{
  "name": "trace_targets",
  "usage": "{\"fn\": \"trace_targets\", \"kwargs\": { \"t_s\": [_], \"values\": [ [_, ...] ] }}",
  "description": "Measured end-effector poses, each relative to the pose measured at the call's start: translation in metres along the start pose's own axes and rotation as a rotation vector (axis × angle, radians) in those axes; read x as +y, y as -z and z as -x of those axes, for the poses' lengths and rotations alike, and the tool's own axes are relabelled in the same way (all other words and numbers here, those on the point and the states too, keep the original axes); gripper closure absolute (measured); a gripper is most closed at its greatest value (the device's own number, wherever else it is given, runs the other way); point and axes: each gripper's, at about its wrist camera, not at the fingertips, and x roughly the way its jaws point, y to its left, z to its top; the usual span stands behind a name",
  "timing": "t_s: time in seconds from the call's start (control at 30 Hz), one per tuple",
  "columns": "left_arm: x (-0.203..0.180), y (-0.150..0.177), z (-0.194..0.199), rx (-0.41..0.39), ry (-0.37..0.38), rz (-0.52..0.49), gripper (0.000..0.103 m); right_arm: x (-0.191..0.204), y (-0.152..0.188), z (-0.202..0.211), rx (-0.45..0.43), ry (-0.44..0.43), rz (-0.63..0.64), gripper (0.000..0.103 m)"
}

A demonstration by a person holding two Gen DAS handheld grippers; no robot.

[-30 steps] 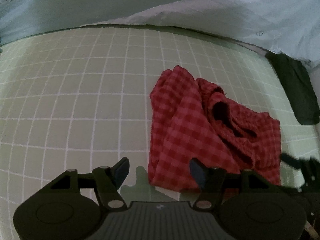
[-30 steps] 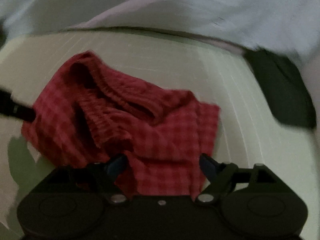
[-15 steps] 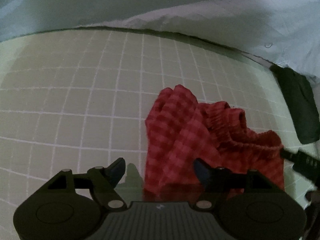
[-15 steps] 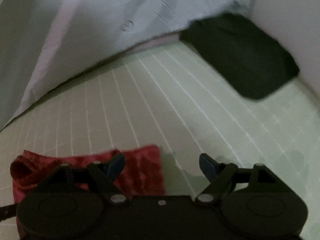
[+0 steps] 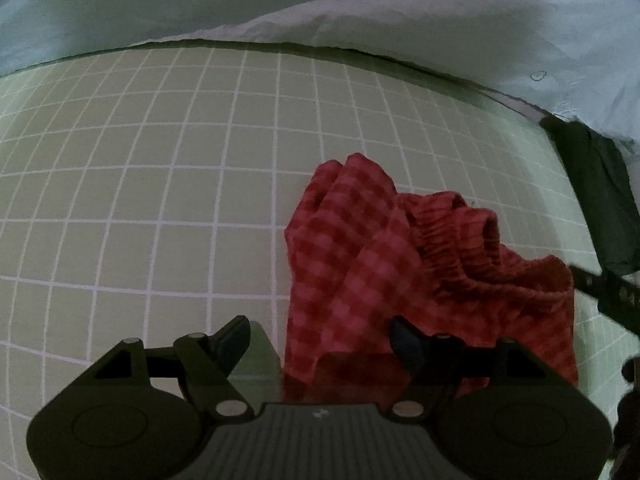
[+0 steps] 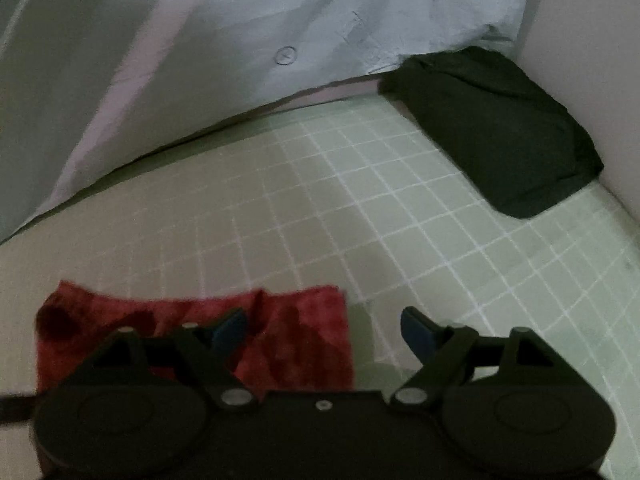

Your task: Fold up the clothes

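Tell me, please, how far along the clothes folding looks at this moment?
Done: a dark garment lies folded flat at the mat's far corner. In hand: nothing is gripped; the left gripper and right gripper are both open, flanking the red checked garment. Left: that garment is bunched, waistband rumpled, so its folding remains.

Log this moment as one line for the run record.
left gripper: open, at red checked garment | right gripper: open, empty | garment: crumpled, unfolded | dark garment: folded, far right corner
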Motion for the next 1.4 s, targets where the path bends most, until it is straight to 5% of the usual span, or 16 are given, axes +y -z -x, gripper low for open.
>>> {"fn": "trace_targets", "kwargs": {
  "t_s": [0.17, 0.73, 0.93, 1.07, 1.23, 1.4],
  "values": [
    [0.0, 0.0, -0.001, 0.001, -0.008, 0.0, 0.026, 0.008, -0.013, -0.01, -0.013, 0.016, 0.024, 0.018],
    [-0.004, 0.007, -0.002, 0.001, -0.027, -0.017, 0.023, 0.037, 0.039, 0.001, 0.103, -0.015, 0.218, 0.018],
    [-0.005, 0.007, -0.003, 0.0, -0.028, -0.023, 0.022, 0.043, 0.021, -0.017, 0.091, 0.026, 0.273, 0.017],
    [-0.006, 0.006, -0.004, -0.001, -0.031, -0.03, 0.022, 0.044, -0.009, -0.029, 0.049, 0.047, 0.301, 0.017],
    [-0.007, 0.007, -0.004, -0.004, -0.031, -0.034, 0.021, 0.028, -0.048, -0.015, -0.119, 0.068, 0.13, 0.017],
    [-0.008, 0.007, -0.004, -0.002, -0.036, -0.031, 0.021, 0.021, -0.034, -0.004, -0.115, 0.073, 0.125, 0.017]
  ]
}}
